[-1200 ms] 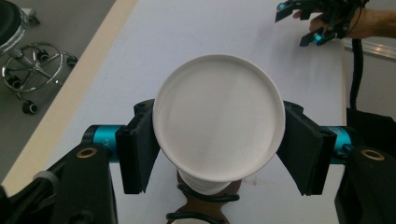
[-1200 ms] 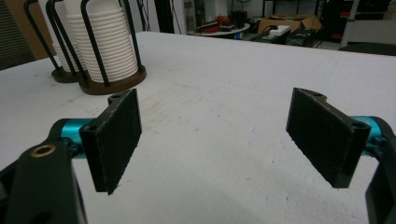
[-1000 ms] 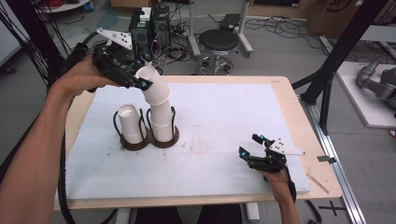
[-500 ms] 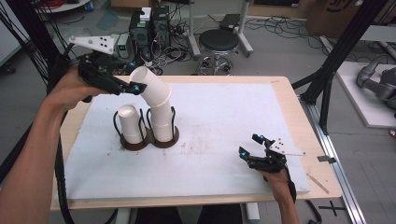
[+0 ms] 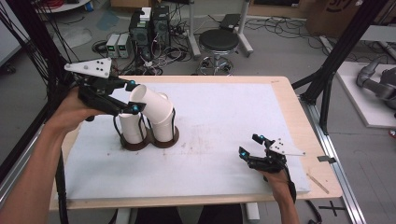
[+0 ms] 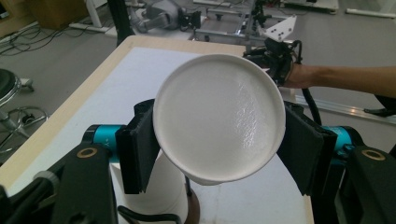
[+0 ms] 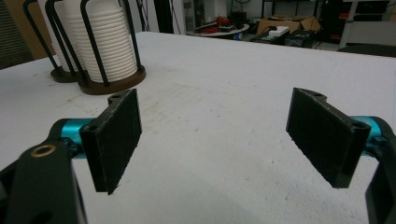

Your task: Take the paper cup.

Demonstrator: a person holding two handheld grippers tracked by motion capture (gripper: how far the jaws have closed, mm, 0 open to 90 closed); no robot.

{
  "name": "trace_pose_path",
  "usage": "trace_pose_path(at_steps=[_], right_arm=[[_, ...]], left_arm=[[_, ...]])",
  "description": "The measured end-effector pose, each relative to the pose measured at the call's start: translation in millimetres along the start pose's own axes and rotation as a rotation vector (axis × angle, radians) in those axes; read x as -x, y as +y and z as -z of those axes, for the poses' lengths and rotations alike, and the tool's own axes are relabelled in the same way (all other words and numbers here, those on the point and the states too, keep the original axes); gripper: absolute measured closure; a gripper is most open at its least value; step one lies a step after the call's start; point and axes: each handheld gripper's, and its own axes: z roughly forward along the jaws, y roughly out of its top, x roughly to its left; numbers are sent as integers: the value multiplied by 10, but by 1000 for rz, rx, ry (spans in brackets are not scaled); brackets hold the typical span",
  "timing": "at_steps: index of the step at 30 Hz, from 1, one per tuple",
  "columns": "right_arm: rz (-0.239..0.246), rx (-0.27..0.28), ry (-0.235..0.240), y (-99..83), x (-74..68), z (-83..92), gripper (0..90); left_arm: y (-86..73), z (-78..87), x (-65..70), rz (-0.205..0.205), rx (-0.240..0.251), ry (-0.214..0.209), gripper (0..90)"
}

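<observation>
A white paper cup [image 5: 152,100] is tilted on its side, with my left gripper [image 5: 134,97] shut on it. It hangs just over the cup stack [image 5: 162,125] in the right wire holder. In the left gripper view the cup's round bottom [image 6: 219,123] faces the camera between both pads of the left gripper [image 6: 217,140], and the stack [image 6: 170,191] stands below. A second, shorter stack [image 5: 132,128] fills the left holder. My right gripper [image 5: 249,145] rests open near the table's front right; in its own view the right gripper [image 7: 217,135] holds nothing.
The white mat [image 5: 219,116] covers most of the wooden table [image 5: 289,112]. Both wire holders [image 7: 105,46] stand at the mat's left, on dark round bases. A stool [image 5: 225,42] and electronics [image 5: 149,28] sit on the floor beyond the far edge.
My left gripper has swung left and down with the cup, which now leans further over. The right gripper has stayed where it was.
</observation>
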Motion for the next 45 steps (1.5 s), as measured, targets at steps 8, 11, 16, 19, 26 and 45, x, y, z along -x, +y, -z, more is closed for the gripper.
trace_pose_path(at_steps=[8,11,16,19,26,45], right_arm=[[2,13,-4,-5,-6,7,186],[5,14,-4,-6,-6,9,186],[0,22,1,-9,3,16,186],[6,33,-4,-16,-9,27,186],[9,32,0,-16,-7,27,187],[15,33,1,-16,-9,28,186]], left_arm=[[-197,16,161,-17,38,-9,344],[-266,36,208,-18,55,-13,344],[-397,15,278,-13,69,-19,344],[-490,2,313,0,84,-24,344],[-729,-25,374,33,114,-30,344],[-1244,-233,492,99,171,-41,344]])
